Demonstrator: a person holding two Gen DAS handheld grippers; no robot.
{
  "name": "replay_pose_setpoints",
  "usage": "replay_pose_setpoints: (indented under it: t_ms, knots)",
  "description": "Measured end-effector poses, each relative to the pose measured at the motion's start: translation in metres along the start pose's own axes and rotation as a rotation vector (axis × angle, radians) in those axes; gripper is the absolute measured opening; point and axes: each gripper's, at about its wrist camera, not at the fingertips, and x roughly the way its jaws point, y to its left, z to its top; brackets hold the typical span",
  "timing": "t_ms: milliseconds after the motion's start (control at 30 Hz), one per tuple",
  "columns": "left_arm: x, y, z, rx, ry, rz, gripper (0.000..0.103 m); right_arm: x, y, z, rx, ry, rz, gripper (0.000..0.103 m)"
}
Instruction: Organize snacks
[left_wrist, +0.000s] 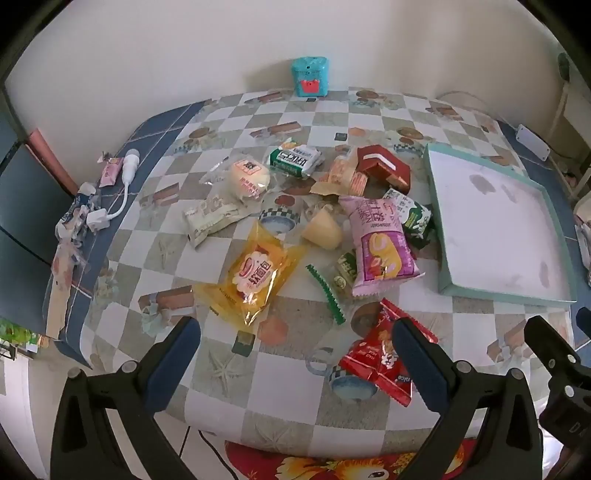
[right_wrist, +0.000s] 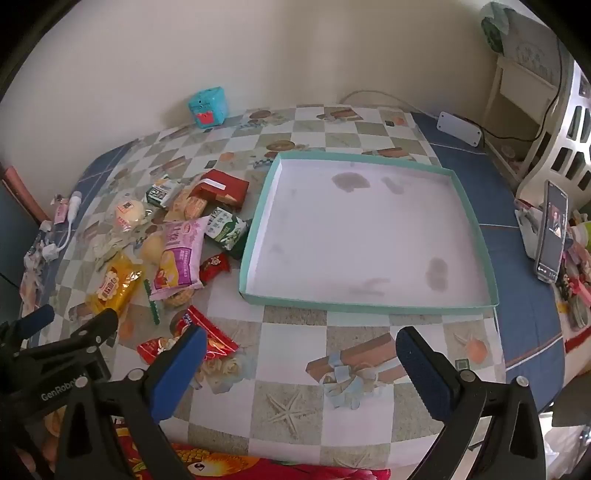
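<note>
A heap of snack packets lies on the checked tablecloth: a yellow bread packet (left_wrist: 255, 277) (right_wrist: 114, 286), a pink packet (left_wrist: 380, 243) (right_wrist: 181, 254), a red box (left_wrist: 384, 166) (right_wrist: 221, 188), a green milk carton (left_wrist: 413, 218) (right_wrist: 225, 227) and a wrapped bun (left_wrist: 247, 179). A red packet (left_wrist: 373, 358) (right_wrist: 218, 341) lies nearest, partly behind one finger in each view. To the right of the heap sits a shallow teal tray (left_wrist: 506, 295) (right_wrist: 365, 304) with nothing in it. My left gripper (left_wrist: 295, 343) hangs open above the near table edge. My right gripper (right_wrist: 301, 354) is open too, in front of the tray.
A teal cube toy (left_wrist: 309, 76) (right_wrist: 208, 106) stands at the back by the wall. A white cable with plug (left_wrist: 125, 177) and crumpled wrappers (left_wrist: 74, 221) lie at the left edge. A phone on a stand (right_wrist: 552, 232) and a white box (right_wrist: 460, 127) are at the right.
</note>
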Motion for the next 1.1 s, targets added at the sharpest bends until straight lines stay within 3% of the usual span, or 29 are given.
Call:
replay_pose_setpoints:
  t_ms: [1100]
  knots:
    - [-0.006, -0.009, 0.004, 0.036, -0.072, 0.056, 0.103, -0.001, -0.005, 0.006, 0.035, -0.024, -0.012, 0.103]
